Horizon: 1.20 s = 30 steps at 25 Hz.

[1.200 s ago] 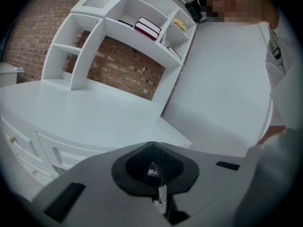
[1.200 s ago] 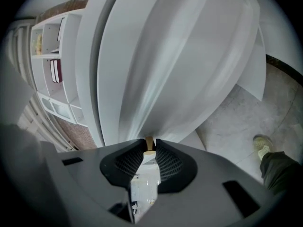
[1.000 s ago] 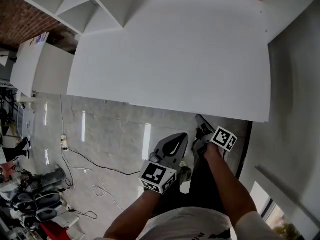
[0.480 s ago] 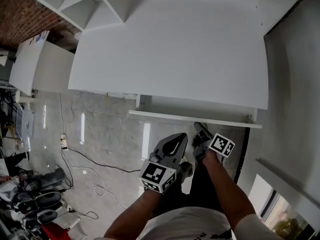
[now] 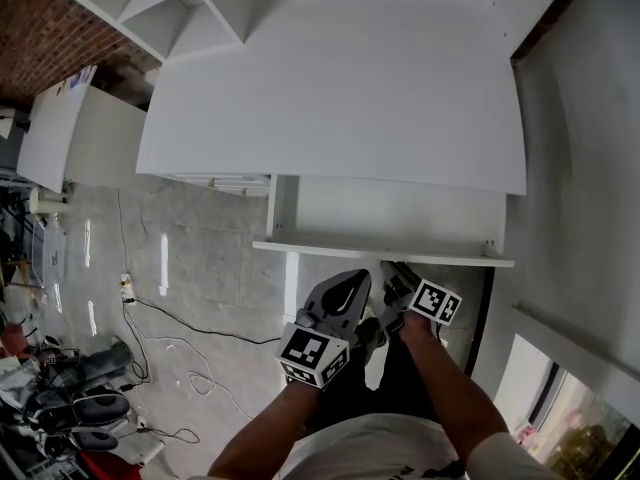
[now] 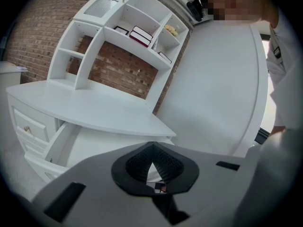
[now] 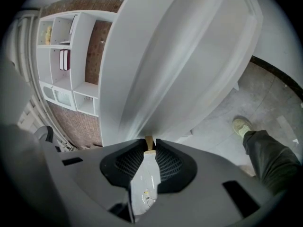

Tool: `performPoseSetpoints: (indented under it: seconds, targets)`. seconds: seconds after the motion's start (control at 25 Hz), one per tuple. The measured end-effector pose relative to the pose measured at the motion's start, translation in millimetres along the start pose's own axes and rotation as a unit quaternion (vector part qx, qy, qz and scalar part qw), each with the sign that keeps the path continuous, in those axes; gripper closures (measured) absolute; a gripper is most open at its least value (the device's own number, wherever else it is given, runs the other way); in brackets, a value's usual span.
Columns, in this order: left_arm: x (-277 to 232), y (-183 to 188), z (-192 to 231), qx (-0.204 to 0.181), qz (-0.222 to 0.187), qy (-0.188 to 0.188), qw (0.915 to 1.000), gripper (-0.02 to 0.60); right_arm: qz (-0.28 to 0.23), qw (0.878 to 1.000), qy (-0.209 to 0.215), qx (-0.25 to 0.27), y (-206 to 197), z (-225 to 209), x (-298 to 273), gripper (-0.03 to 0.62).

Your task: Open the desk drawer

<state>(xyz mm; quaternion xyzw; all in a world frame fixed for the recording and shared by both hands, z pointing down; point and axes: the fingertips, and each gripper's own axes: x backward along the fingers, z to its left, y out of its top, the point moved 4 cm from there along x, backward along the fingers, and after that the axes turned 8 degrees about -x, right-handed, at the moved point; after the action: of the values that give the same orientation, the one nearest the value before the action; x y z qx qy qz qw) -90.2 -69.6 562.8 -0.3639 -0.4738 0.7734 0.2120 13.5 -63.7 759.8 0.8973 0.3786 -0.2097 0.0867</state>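
Note:
The white desk (image 5: 340, 98) fills the top of the head view, and its drawer (image 5: 390, 218) stands pulled out from under the front edge with a bare white inside. My right gripper (image 5: 392, 270) is at the drawer's front panel (image 5: 380, 254), shut on the small tan knob (image 7: 149, 143), which shows between the dark pads (image 7: 168, 164) in the right gripper view. My left gripper (image 5: 350, 283) hangs just left of it, below the panel, touching nothing. Its jaws (image 6: 151, 150) meet at the tips with nothing between them. The drawer's side (image 6: 61, 143) shows in the left gripper view.
A white shelf unit (image 6: 128, 32) with books stands on the desk's back. A low white cabinet (image 5: 70, 138) is left of the desk and a white wall (image 5: 590, 218) is at its right. Cables (image 5: 170, 338) trail over the grey floor. My shoe (image 7: 241, 125) is under the drawer.
The drawer has slid out from under the desk top toward me, drawn by the right gripper on its knob. Both grippers have moved back toward my body.

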Motion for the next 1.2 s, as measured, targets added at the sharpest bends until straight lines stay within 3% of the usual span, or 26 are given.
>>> performPoseSetpoints:
  seconds: [0.4,0.92,1.2]
  targets:
    - [22,-6,-24,-0.007,0.002,-0.005,1.0,0.569,0.012,1.0,-0.01,-0.006,-41,-18,29,0.514]
    - [42,8,-30,-0.011,-0.008,-0.001,0.9999,0.569,0.023,0.998,-0.026,-0.048,-54,-18,44,0.49]
    - [47,17,-32,-0.007,-0.019,0.005,0.9998,0.569,0.084,0.995,-0.037,-0.035,-80,-5,63,0.516]
